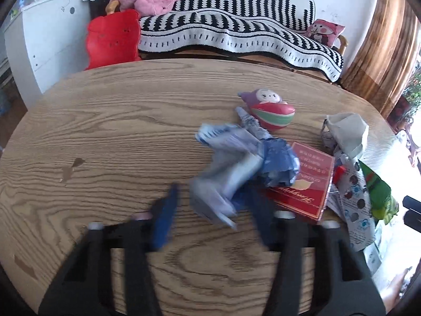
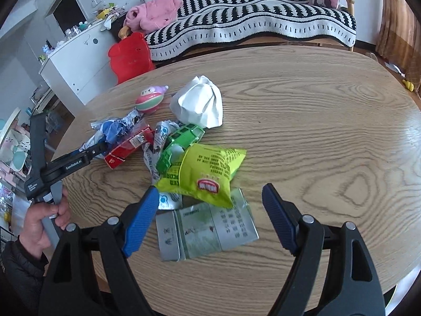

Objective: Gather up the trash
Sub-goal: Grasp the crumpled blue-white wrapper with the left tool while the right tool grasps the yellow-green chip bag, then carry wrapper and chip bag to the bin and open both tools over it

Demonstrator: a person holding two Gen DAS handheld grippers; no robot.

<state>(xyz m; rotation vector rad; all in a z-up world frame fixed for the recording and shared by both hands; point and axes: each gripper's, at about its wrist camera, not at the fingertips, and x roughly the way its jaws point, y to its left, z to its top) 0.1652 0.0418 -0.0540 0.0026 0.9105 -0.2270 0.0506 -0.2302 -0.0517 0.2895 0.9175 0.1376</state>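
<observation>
Wood-grain tabletop fills both views. Between our left gripper fingers we see a blurred blue-white wrapper; whether the pads press it we cannot tell. Our right gripper stands spread over a flattened silver packet, with a yellow-green snack bag just ahead partly covering it.
</observation>
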